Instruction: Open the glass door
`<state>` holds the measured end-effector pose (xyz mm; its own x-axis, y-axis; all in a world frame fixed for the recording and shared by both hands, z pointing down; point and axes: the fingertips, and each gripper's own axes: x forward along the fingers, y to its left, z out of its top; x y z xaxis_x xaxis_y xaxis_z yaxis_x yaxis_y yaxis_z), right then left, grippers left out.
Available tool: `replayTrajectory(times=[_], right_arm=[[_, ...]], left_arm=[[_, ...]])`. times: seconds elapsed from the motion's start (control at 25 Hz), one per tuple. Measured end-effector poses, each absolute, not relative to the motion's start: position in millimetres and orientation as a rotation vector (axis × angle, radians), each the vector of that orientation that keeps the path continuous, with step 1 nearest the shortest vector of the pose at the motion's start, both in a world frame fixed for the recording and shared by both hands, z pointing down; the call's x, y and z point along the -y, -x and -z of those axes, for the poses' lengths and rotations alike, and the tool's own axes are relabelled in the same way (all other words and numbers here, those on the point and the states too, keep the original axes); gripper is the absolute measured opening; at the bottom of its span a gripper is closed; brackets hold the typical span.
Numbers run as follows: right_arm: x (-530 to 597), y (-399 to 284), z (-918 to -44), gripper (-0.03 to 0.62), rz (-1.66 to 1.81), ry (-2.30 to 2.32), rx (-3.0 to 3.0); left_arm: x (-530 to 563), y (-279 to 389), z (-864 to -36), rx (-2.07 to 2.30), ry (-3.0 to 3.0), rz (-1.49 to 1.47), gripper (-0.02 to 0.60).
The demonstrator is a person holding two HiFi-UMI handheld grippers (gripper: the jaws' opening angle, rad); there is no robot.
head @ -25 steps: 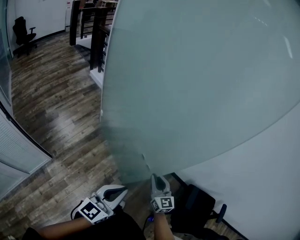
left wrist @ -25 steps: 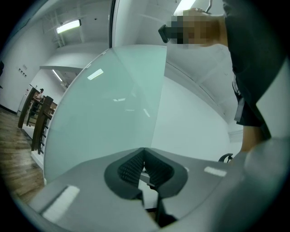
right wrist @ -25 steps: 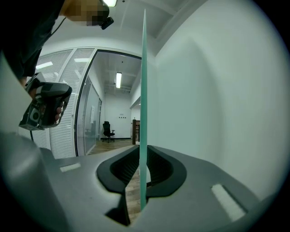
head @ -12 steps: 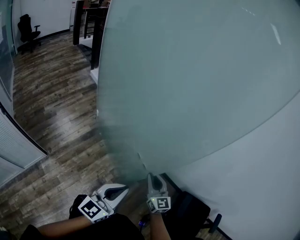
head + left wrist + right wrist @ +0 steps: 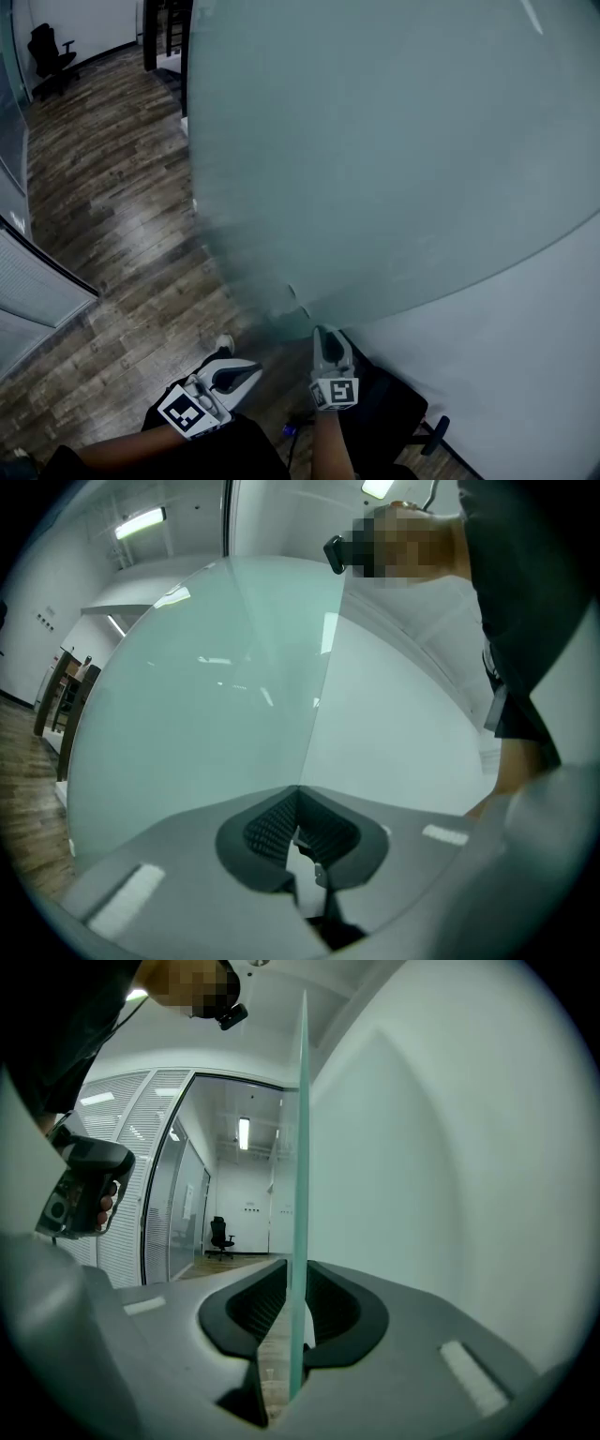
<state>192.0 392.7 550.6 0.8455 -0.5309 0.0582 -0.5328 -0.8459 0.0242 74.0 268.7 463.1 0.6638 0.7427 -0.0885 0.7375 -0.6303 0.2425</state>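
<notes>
- Frosted glass, pale green: glass door, one. It stood swung round close to the white wall, its free edge nearest the person. That left the passage on the other side clear, so the opening was judged nearly or wholly done.
- Right gripper, one, pointing level. The door's free edge stood between its jaws, which had just been opening. The jaws were a little spread, with a sliver of floor showing between one pad and the glass, so the pads did not appear to press. Taking the panel by its edge was judged the way to swing it, as no handle showed in any view. The slackening fitted a release.
- Left gripper, one, pointing level. Its jaws were pressed together at the tips with nothing between them. It sat low beside the person, apart from the glass and facing the door's broad face. It was judged spare, since one hold on the edge sufficed.
- Wooden floor, dark planks, running left of the door.
- Office chair, one counted, black, standing well apart at the far end of the floor.
- Slatted panel, one counted, along the left edge of the head view.
</notes>
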Motion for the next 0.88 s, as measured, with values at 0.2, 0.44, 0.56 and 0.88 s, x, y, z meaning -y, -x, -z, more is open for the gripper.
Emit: replayTrajectory(times=[0.2, 0.44, 0.56, 0.88], right_arm=[[-401.8, -203.5, -554.4, 0.067, -0.06, -2.983, 0.899], [-421.7, -224.3, -555.0, 0.077, -0.141, -3.036, 0.85], [-431.5, -233.3, -556.5, 0.08, -0.137, -3.055, 0.831], [-473.2, -263.1, -558.7, 0.087, -0.138, -3.113, 0.712]], left_arm=[[-271.7, -95.0, -484.2, -1.192, -2.606, -0.12, 0.0], [-286.4, -134.1, -471.3, -1.288, -2.583, -0.11, 0.0], [-295.3, -149.0, -465.9, -1.332, -2.569, -0.102, 0.001], [-313.5, -194.3, -474.1, -1.366, -2.529, -0.13, 0.0]])
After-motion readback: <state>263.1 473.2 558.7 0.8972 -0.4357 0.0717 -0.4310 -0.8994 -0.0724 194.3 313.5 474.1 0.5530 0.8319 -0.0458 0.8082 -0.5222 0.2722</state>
